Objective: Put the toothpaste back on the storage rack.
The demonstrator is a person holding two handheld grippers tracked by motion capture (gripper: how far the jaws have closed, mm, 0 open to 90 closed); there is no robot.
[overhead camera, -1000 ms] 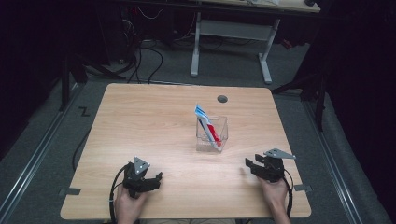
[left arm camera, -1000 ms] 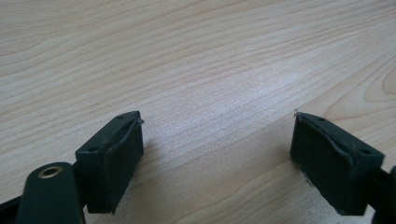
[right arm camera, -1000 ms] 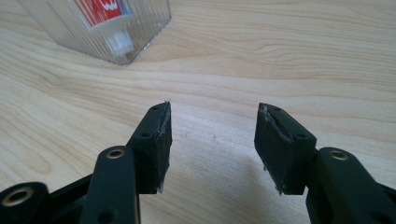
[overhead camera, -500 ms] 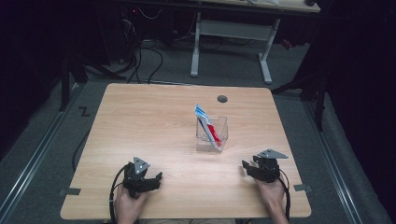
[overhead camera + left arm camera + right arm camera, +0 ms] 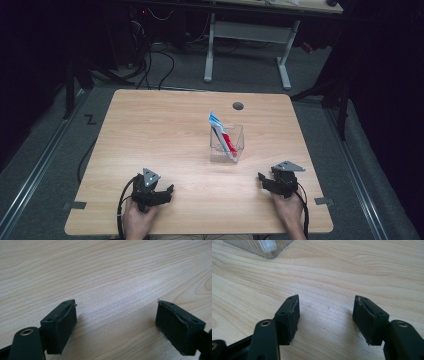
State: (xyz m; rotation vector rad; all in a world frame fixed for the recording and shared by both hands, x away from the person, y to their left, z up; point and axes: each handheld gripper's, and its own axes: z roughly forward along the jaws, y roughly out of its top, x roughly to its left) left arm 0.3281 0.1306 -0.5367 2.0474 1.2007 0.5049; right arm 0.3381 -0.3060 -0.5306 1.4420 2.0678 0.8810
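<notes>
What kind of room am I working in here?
Likely a lab or workshop: a bare wooden table with a cable hole, loose cables on grey carpet, and another desk frame behind.

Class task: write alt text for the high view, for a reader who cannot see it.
A person's hands hold the left gripper and the right gripper low over the near edge of a wooden table, both open with nothing between the jaws. Mid-table stands a clear plastic container holding a tilted toothpaste tube.

Tube in container, on table.
</notes>
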